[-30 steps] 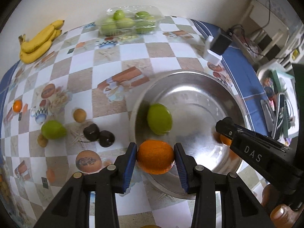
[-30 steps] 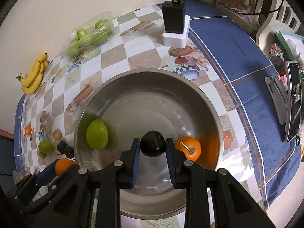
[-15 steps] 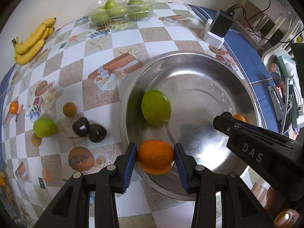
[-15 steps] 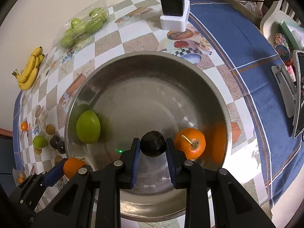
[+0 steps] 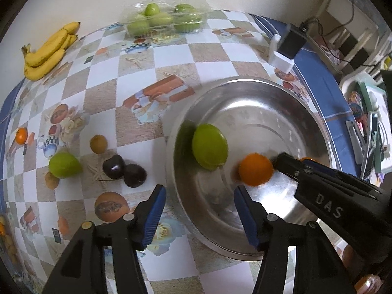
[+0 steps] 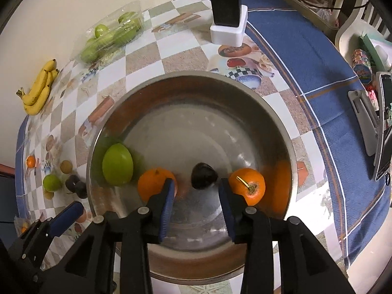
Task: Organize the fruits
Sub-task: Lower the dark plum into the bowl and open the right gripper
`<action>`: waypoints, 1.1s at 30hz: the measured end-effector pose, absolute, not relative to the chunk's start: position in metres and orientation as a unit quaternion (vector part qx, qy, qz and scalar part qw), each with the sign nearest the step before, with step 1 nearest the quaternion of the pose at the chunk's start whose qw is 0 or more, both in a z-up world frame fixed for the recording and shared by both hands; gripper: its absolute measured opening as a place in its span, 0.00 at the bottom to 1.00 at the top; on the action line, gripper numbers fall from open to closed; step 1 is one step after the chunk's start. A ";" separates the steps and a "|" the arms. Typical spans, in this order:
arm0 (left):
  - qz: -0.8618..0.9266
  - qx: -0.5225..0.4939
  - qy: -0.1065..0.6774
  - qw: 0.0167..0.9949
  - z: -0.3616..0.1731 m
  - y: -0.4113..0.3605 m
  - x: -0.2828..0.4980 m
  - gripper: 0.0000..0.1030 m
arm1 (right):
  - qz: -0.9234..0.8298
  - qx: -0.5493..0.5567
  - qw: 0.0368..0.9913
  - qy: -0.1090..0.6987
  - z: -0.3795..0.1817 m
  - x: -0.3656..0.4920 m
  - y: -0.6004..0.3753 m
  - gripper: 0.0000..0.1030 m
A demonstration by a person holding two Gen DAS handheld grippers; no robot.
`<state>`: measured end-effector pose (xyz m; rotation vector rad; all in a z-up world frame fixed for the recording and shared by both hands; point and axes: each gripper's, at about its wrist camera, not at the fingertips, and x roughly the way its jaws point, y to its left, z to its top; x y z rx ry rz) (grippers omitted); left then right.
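A steel bowl (image 5: 316, 122) (image 6: 276, 112) holds a green fruit (image 5: 209, 146) (image 6: 117, 164), an orange (image 5: 256, 169) (image 6: 153, 183), a dark plum (image 6: 203, 175) and a second orange with a stem (image 6: 248, 186). My left gripper (image 5: 198, 193) is open and empty above the bowl's near rim. My right gripper (image 6: 196, 187) is open over the bowl, with the dark plum loose just beyond its fingertips. On the table left of the bowl lie two dark plums (image 5: 123, 170), a green fruit (image 5: 64, 164), a small brown fruit (image 5: 98, 143) and a small orange (image 5: 21, 134).
Bananas (image 5: 47, 51) and a clear box of green fruits (image 5: 166, 18) lie at the far edge. A black charger on a white block (image 6: 226, 12) stands beyond the bowl. A phone on a stand (image 6: 382, 127) is at the right.
Both grippers have opened. The orange left my left gripper and now lies in the bowl. The dark plum left my right gripper and lies on the bowl's bottom.
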<state>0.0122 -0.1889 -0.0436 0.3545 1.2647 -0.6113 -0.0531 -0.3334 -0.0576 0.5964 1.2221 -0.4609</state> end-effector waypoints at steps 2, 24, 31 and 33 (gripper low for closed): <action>-0.270 0.157 0.579 0.753 -0.044 -0.185 0.016 0.63 | -0.212 0.272 0.755 0.558 -0.055 -0.053 -0.333 0.37; -0.139 0.103 0.593 0.787 -0.056 -0.126 0.064 1.00 | -0.197 0.239 0.759 0.572 -0.058 -0.040 -0.311 0.78; -0.134 0.093 0.590 0.791 -0.059 -0.117 0.067 1.00 | -0.197 0.234 0.763 0.569 -0.059 -0.039 -0.310 0.95; -0.132 0.089 0.590 0.792 -0.060 -0.114 0.069 1.00 | -0.197 0.233 0.760 0.574 -0.061 -0.037 -0.309 0.96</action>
